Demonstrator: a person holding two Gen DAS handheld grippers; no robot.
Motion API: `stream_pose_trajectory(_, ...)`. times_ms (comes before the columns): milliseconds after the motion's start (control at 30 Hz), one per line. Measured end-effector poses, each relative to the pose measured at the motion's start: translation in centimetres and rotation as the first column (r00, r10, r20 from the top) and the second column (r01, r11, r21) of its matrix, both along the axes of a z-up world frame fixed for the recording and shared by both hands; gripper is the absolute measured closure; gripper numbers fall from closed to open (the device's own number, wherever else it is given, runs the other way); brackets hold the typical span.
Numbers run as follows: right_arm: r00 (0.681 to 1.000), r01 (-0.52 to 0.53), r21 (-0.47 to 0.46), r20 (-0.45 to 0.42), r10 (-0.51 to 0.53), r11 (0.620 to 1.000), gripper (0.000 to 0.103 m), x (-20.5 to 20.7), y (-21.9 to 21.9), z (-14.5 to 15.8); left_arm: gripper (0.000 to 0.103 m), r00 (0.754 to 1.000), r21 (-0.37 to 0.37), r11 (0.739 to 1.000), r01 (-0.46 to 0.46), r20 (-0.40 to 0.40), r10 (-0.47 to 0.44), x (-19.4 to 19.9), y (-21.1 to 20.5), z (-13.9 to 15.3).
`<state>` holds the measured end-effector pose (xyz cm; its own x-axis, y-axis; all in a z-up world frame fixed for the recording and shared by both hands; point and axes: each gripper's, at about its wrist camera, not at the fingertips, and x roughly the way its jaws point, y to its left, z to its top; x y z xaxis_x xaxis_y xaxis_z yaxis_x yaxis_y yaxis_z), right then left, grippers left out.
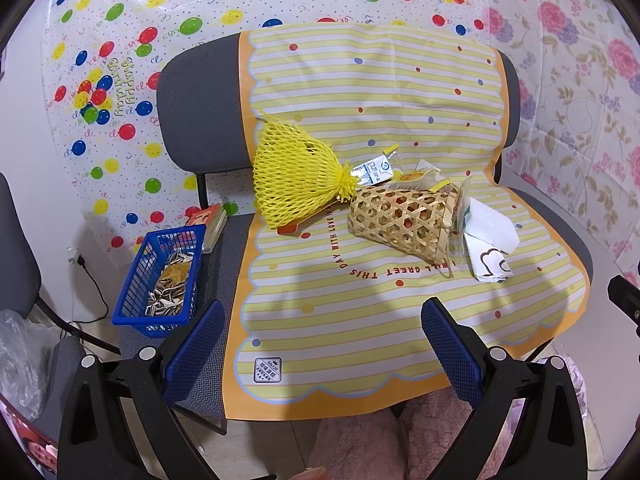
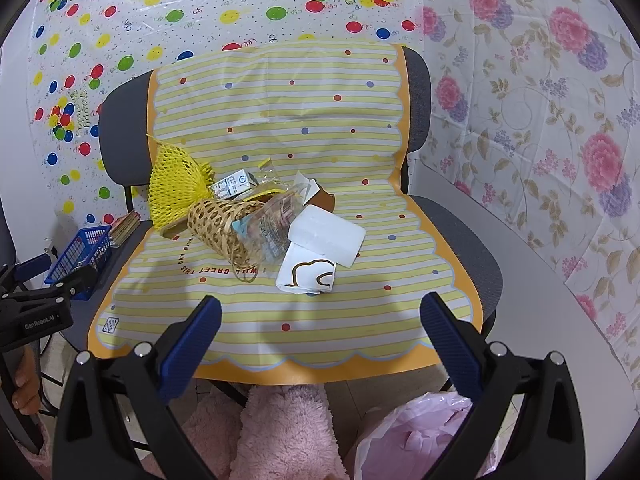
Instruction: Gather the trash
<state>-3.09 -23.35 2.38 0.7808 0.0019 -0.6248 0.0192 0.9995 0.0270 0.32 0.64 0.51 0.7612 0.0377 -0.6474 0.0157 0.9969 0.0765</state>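
Trash heaped mid-seat, dead ahead of both tongs and well past the tips: yellow foam net [image 1: 298, 178] furthest left, woven bamboo basket [image 1: 402, 220] tipped on its side right against it, small printed carton [image 1: 370, 172] tucked just behind those two, crinkly clear wrapper [image 2: 272, 226] at the basket's mouth, then a white pad [image 2: 326, 236] lying over a white napkin with a brown outline print [image 2: 306, 276] (nearest the right tongs of the lot). All sitting on a yellow striped plastic sheet [image 1: 360, 312] draped over the seat and back of a grey chair [image 1: 200, 108]. Left gripper [image 1: 324, 344] spread wide, nothing between the blue pads, hovering over the front edge of the sheet. Right gripper [image 2: 320, 332] same deal: fingers wide apart, empty, near the front of the seat. Off to the left of the left tongs, at the seat's edge, a blue plastic basket [image 1: 132, 304] with sunflower seed shells [image 1: 170, 292] inside. Below the right tongs, close in, a pink plastic bag [image 2: 416, 436] open on the floor, beside something pink and fluffy [image 2: 284, 432]. Balloon-print sheet [image 1: 120, 60] behind the chair, floral one [image 2: 540, 120] off to the right.
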Motion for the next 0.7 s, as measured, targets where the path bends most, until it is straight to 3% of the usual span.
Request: stream_pose_trajectory(700, 1.0, -0.003, 0.005, 0.001, 0.003, 1.0, 0.006, -0.14, -0.12, -0.31, 0.006, 1.0, 0.0, 1.0, 0.001, -0.001, -0.001, 0.02, 0.02, 0.02)
